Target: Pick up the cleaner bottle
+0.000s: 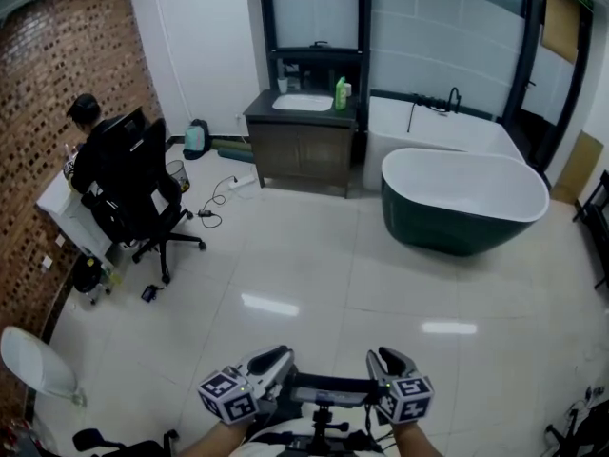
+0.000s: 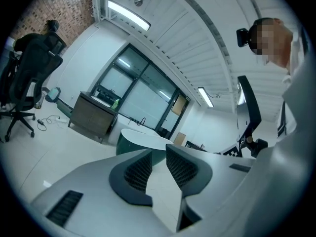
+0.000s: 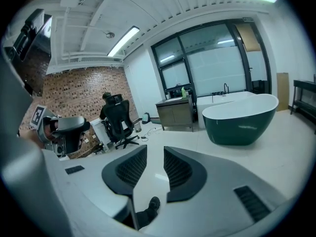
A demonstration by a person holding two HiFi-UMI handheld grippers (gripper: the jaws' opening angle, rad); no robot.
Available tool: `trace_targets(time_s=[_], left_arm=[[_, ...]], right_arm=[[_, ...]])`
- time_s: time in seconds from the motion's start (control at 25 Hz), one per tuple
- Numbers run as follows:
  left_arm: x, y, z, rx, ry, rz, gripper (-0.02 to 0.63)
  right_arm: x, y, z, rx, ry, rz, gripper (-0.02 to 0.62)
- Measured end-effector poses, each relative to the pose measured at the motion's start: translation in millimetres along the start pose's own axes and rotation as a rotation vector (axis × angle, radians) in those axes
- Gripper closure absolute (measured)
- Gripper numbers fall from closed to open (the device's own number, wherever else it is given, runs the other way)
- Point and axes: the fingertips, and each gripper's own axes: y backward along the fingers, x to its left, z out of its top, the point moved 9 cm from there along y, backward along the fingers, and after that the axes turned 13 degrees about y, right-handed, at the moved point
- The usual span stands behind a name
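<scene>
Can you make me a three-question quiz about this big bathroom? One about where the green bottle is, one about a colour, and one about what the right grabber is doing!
1. Where does the green plastic cleaner bottle stand?
A) on the floor
B) on the dark wooden sink cabinet
C) inside the bathtub

2. What colour is the outside of the oval freestanding bathtub?
A) dark green
B) red
C) yellow

3. What are the fingers of the right gripper doing?
A) squeezing the bottle
B) holding a towel
C) standing apart, empty

Answers: B, the bottle sits on the cabinet's top. A, the tub's wall is dark green under a white rim. C, nothing is gripped between the fingers.
</scene>
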Motion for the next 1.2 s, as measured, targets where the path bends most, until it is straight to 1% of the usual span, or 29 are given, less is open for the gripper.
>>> trace_targets(time_s=[0.16,0.24,0.32,0.4,0.56,0.68,0.88,1.04,1.2], left_arm=[[31.1,-27.1,33.9,0.001,-0.017,-0.044,0.525],[47.5,-36.9,57.5,0.001,-0.027,-0.051,0.525],[65.6,-44.4,81.5,0.001,-0.020,-0.066,0.524],[85.8,-51.5,103.8,0.012,-0.019,-0.081,0.525],[125.7,-63.8,140.1,0.042,-0.033,-0.085,0.525],[146.9,-75.8,159.1,0.051,-0.035,-0.090,0.525],[162.7,-101.4,174.5,0.064,0.008,-0.113,0.524],[171.6,-129.4,185.7,0.095,-0.005,-0.109,0.525],[185.7,-168.7,197.9,0.094,0.004,-0.090,0.524]], right_arm=[[-9.5,-39.0,24.5,-0.002,-0.007,-0.021,0.486],[-9.0,-61.1,40.2,0.002,-0.014,-0.015,0.486],[-6.9,-86.2,57.7,0.007,-0.009,-0.016,0.486],[-5.9,-112.0,76.5,0.004,-0.006,-0.026,0.486],[-4.1,-155.7,105.1,0.006,-0.011,-0.051,0.486],[-5.9,-176.3,118.5,0.015,-0.012,-0.061,0.486],[-21.2,-197.3,137.7,0.020,-0.022,-0.079,0.486],[-43.7,-220.7,148.2,0.010,-0.040,-0.082,0.486],[-76.1,-255.4,155.8,0.009,-0.046,-0.059,0.486]])
